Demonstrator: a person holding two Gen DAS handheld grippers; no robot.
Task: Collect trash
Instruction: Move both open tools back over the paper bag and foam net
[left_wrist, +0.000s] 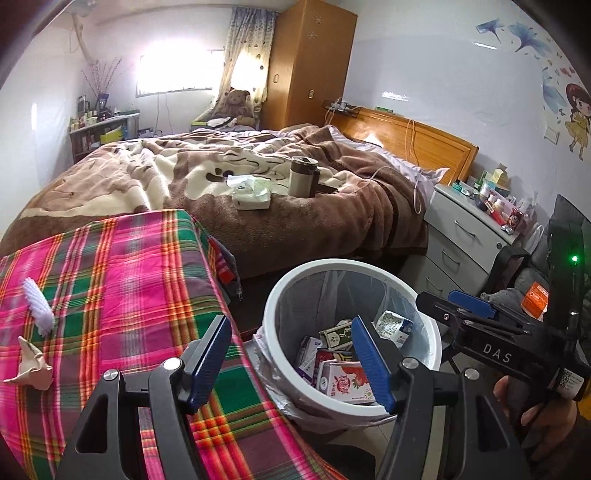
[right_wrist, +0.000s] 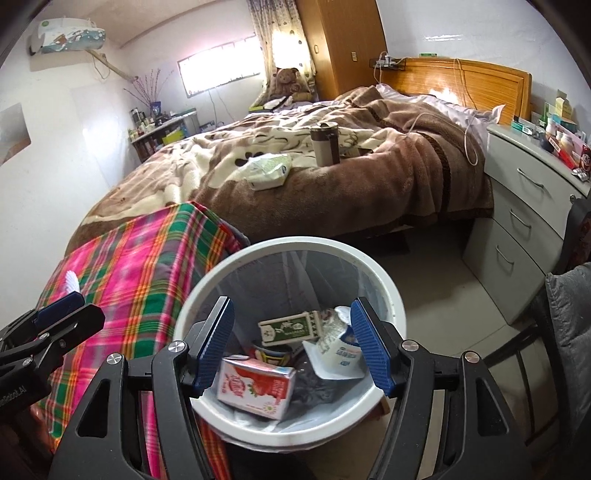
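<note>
While both sets of jaws stand apart and empty, right gripper (right_wrist: 291, 343) above the white bin (right_wrist: 391, 295), left gripper (left_wrist: 291, 354) at lower centre: cartons (right_wrist: 255, 387) already inside; still left, lower-left on the plaid cloth (left_wrist: 122, 280), crumpled paper (left_wrist: 31, 365) and a white brush (left_wrist: 37, 306); farther up, tissue pack (left_wrist: 251, 195) on the bed (left_wrist: 351, 218)

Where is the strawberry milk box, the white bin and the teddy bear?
strawberry milk box (right_wrist: 255, 387): right wrist view, on its printed front face.
white bin (right_wrist: 391, 295): right wrist view, on its right rim.
teddy bear (left_wrist: 238, 105): left wrist view, on its tummy, beside the curtain.
</note>
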